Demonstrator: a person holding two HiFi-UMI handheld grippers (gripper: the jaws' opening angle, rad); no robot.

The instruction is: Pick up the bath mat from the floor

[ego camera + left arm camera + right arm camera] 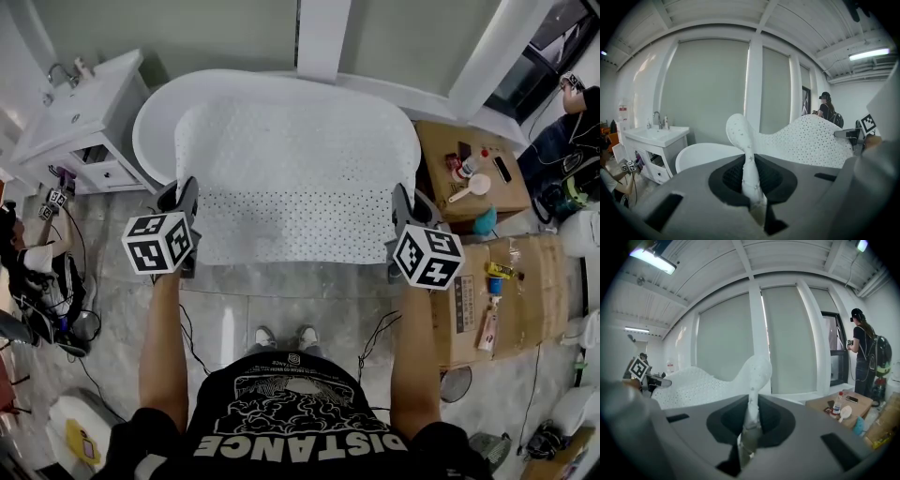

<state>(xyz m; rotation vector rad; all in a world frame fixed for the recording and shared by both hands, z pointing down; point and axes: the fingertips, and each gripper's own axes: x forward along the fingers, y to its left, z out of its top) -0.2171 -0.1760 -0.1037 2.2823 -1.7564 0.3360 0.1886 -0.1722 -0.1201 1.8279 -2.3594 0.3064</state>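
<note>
Bath mat (295, 178) off the floor, spread taut above bathtub (155, 122). Left gripper (180, 197) and right gripper (405, 204) fingers clamped on its near corners. Likely light and floppy, middle sags; corners hold best.

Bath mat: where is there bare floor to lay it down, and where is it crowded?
Bare: the tiled floor between the bathtub and the wearer's shoes. Crowded: cardboard boxes with clutter on the right, the vanity and another person on the left.
</note>
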